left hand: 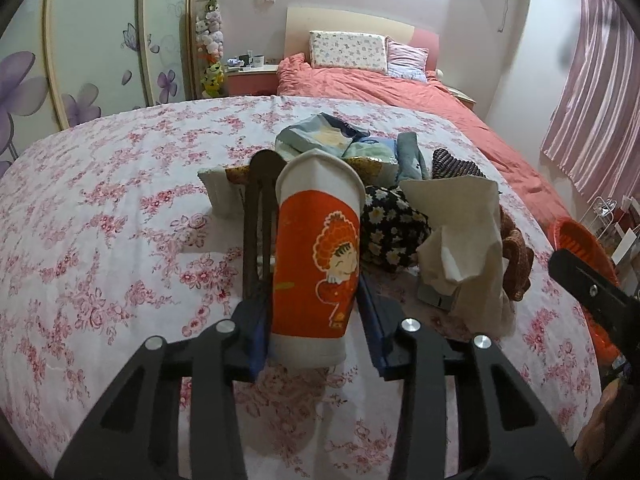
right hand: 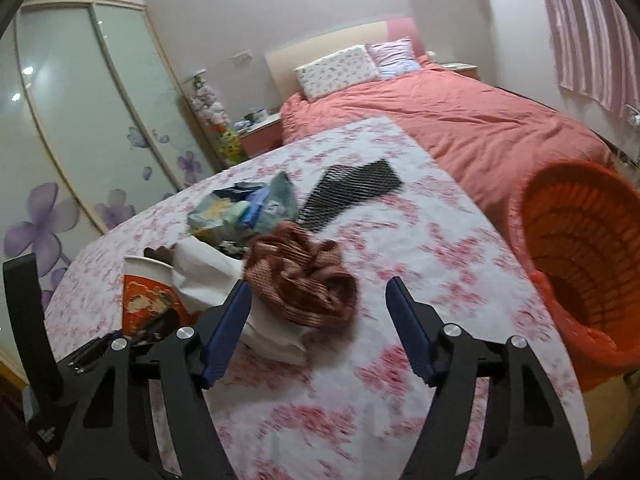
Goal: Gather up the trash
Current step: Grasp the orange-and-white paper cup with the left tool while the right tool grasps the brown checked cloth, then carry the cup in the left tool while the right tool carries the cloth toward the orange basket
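I'm in a home bedroom. Bed (left hand: 400,84) with coral duvet, floral pillow (left hand: 347,50) at the headboard, pink curtains (left hand: 596,92) on the window side, sliding wardrobe (left hand: 92,40) with purple flower decals, nightstand (left hand: 252,76) with mugs, stuffed toys (left hand: 210,32) hanging beside it.

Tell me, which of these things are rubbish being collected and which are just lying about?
For the job:
paper cup, shut in the left gripper
crumpled tissue
orange basket

Probably just lying about:
brown knitted cloth
black comb
daisy-print cloth
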